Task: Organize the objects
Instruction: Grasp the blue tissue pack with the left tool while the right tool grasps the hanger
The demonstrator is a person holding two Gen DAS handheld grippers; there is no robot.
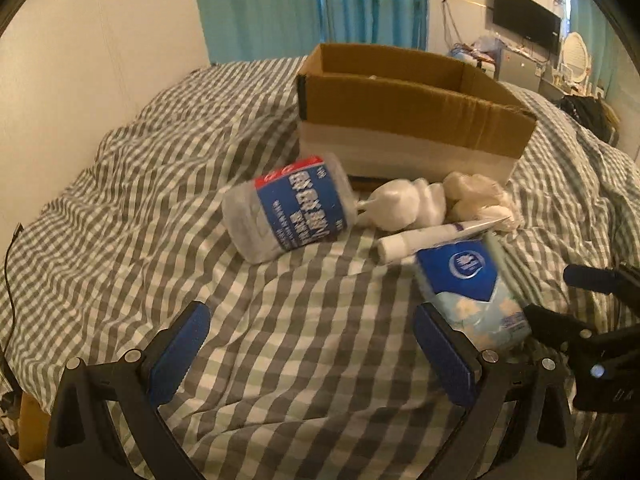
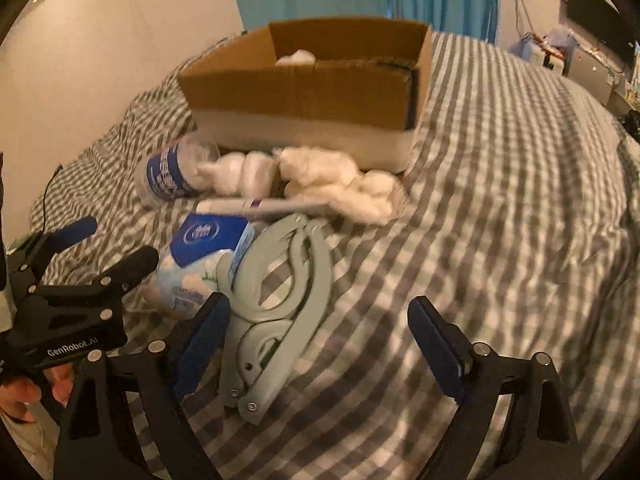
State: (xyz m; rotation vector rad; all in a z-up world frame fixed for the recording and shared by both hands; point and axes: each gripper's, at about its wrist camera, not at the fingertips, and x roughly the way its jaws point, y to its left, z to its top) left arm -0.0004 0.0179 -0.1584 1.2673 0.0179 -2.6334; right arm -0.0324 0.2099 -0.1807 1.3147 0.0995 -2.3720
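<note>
An open cardboard box (image 1: pixel 400 120) (image 2: pixel 300 92) stands on the checked bedcover (image 1: pixel 160 180), with something white inside it. In front of it lie a blue-labelled roll pack (image 1: pixel 296 212) (image 2: pixel 168 176), white wrapped bundles (image 1: pixel 404 204) (image 2: pixel 340 184), a white tube (image 1: pixel 432 236) (image 2: pixel 256 206), a blue tissue pack (image 1: pixel 468 280) (image 2: pixel 200 252) and grey-green folding hangers (image 2: pixel 280 300). My left gripper (image 1: pixel 312 320) (image 2: pixel 116 242) is open over bare cover, just left of the tissue pack. My right gripper (image 2: pixel 320 308) (image 1: pixel 568 296) is open low over the hangers, which lie beside its left finger, untouched.
A wall runs along the bed's left side, with teal curtains (image 1: pixel 308 4) behind the box. A dark cable (image 1: pixel 12 248) lies at the left edge. A wall TV (image 1: pixel 524 20) and cluttered furniture stand far right. A hand (image 2: pixel 20 392) holds the left gripper.
</note>
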